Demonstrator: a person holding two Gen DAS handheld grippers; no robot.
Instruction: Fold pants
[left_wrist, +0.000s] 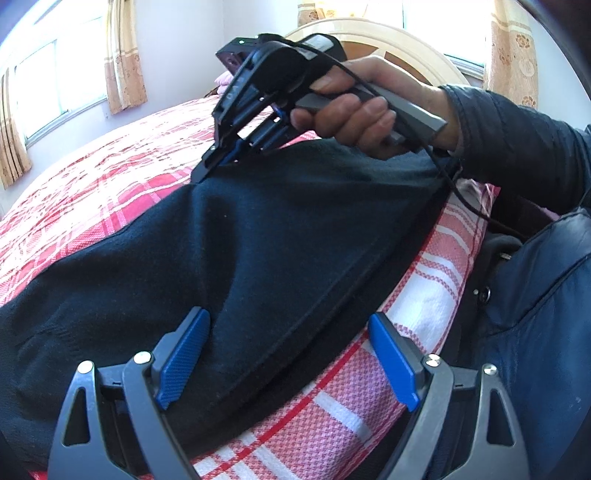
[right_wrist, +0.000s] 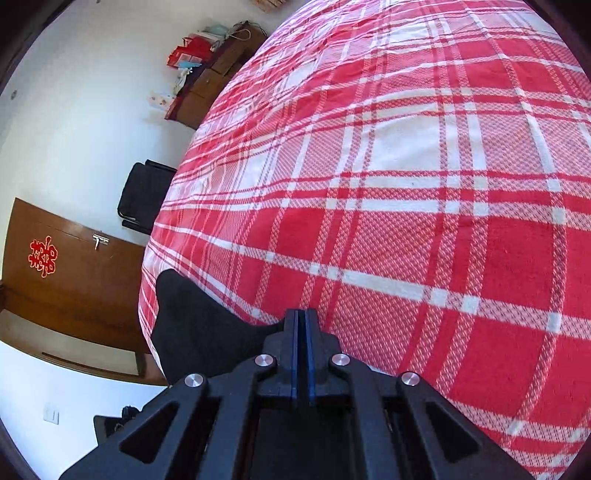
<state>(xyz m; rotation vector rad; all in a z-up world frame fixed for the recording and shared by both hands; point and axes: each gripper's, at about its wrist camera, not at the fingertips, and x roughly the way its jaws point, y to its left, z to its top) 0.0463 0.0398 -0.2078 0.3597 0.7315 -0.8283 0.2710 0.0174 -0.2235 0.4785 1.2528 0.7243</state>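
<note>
Dark navy pants (left_wrist: 277, 229) lie across a red and white plaid bedspread (left_wrist: 110, 177). My left gripper (left_wrist: 288, 317) stands open low over the pants, one blue pad over the cloth, the other over the bedspread beside a seamed edge. Across the garment, my right gripper (left_wrist: 207, 171), held by a hand (left_wrist: 354, 114), is shut on the far edge of the pants, and the cloth rises towards it. In the right wrist view the right gripper (right_wrist: 303, 314) has its pads together, with a dark piece of the pants (right_wrist: 192, 325) trailing to its left.
The plaid bedspread (right_wrist: 406, 184) fills most of the right wrist view. A cream headboard (left_wrist: 369, 33) and curtained windows stand behind. Beyond the bed's edge are a wooden door (right_wrist: 74, 280), a black chair (right_wrist: 144, 195) and a cluttered dresser (right_wrist: 207, 81). The person's dark jacket (left_wrist: 535, 314) is close on the right.
</note>
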